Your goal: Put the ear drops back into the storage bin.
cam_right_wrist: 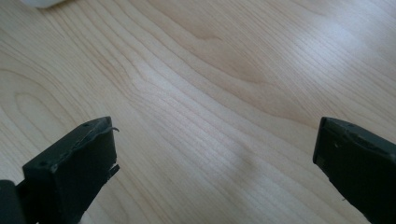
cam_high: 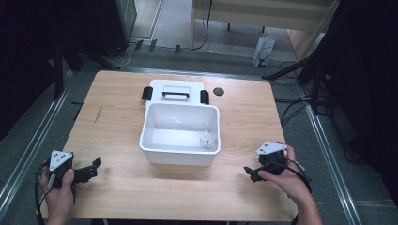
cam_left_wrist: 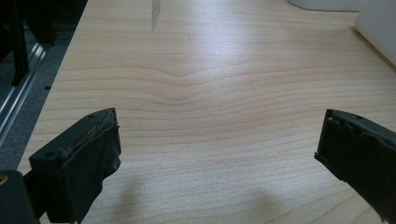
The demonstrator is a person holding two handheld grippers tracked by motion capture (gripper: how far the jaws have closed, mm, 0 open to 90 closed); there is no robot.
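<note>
**Two empty grippers wait at the counter's near corners**

Two grippers rest low over the wooden counter, the left gripper near the near-left corner, the right gripper near the near-right corner. Both sets of fingers stand wide apart with nothing between them, seemingly a ready pose. Mid-counter sits a white bin, its lid lying behind it toward the far edge, probably to leave the inside reachable. A small clear bottle stands in the bin's near-right corner.

White bin mid-table, small bottle inside, lid behind it, black disc right of lid, white bag on floor.
</note>
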